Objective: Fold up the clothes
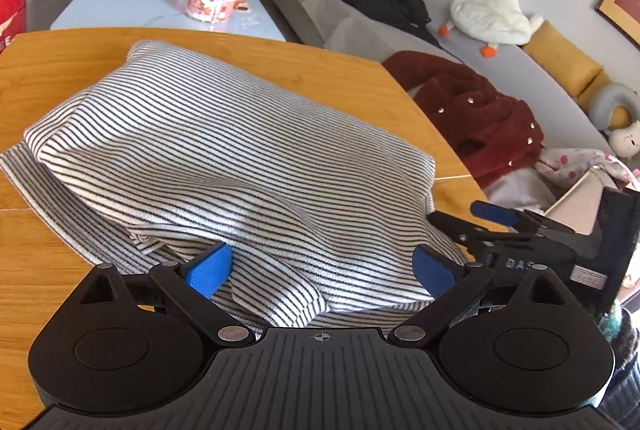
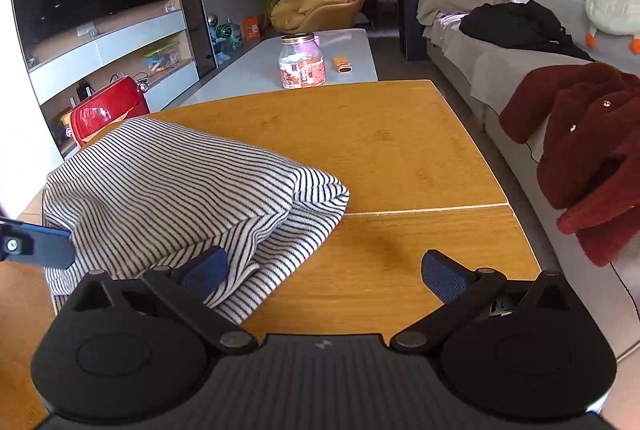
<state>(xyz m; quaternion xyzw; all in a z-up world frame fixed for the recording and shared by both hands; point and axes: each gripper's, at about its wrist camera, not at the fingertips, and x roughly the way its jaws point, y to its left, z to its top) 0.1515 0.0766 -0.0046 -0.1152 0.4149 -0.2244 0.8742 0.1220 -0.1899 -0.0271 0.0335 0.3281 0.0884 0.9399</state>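
A black-and-white striped garment (image 1: 208, 158) lies folded in a thick bundle on the wooden table (image 1: 48, 78). My left gripper (image 1: 322, 268) is open, its blue pads on either side of the bundle's near fold, with cloth between them. The garment also shows at the left of the right wrist view (image 2: 168, 190). My right gripper (image 2: 326, 270) is open over bare table just right of the garment's near corner, and its left pad touches the cloth edge. The right gripper shows at the right of the left wrist view (image 1: 520, 230). A left gripper finger (image 2: 36, 244) shows at the left edge.
A grey sofa (image 2: 500, 70) runs along the right with a dark red fleece jacket (image 2: 580, 150), a black garment (image 2: 516, 22) and plush toys. A pale coffee table (image 2: 360, 42) with a jar (image 2: 302, 60) stands beyond the wooden table. A red case (image 2: 104, 110) sits far left.
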